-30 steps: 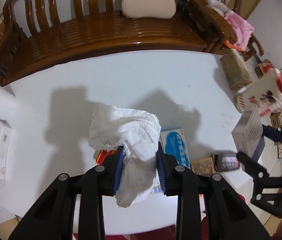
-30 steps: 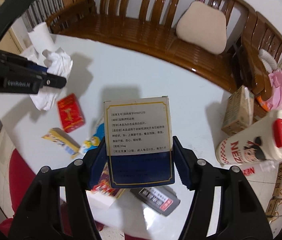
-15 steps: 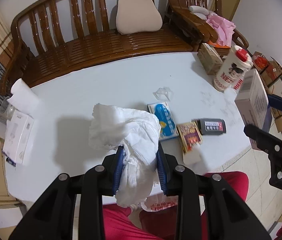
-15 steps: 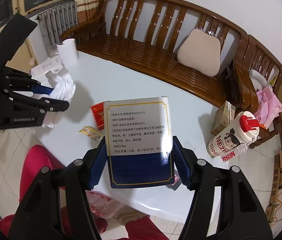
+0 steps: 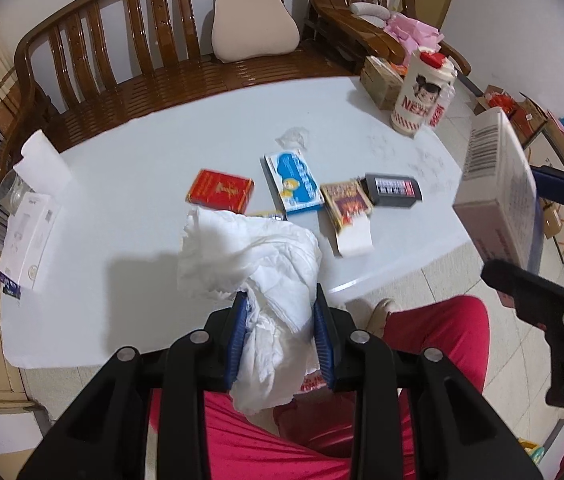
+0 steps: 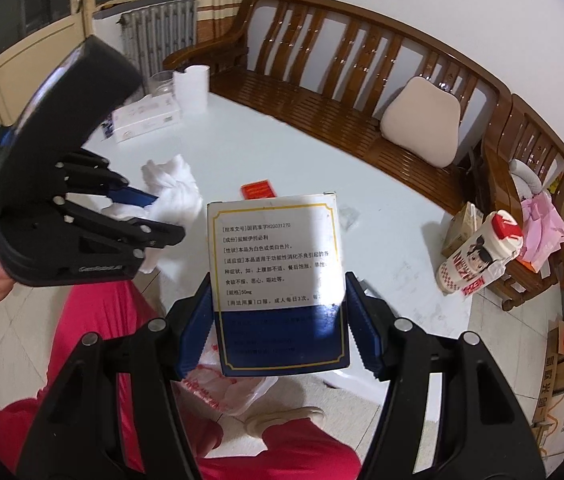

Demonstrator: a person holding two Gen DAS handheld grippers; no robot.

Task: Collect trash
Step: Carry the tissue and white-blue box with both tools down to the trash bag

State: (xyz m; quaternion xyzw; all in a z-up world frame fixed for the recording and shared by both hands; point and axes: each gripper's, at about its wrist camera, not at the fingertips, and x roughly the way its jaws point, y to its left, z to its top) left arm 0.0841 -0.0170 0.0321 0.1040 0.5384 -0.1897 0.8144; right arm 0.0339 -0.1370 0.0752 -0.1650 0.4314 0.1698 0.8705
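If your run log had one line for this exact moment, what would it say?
left gripper: shut on crumpled tissue | right gripper: shut on medicine box | both off the table edge, above plastic bag

The crumpled tissue wad (image 5: 257, 280) covers most of a yellow packet (image 5: 267, 214) on the white table (image 5: 129, 184), so only a thin strip shows. The medicine box (image 6: 277, 288) blocks the table behind it, hiding all but the top of the red packet (image 6: 257, 189). Below it, the plastic bag (image 6: 221, 388) is partly screened by the right gripper (image 6: 277, 336). The box's dark lower print is too blurred to read.
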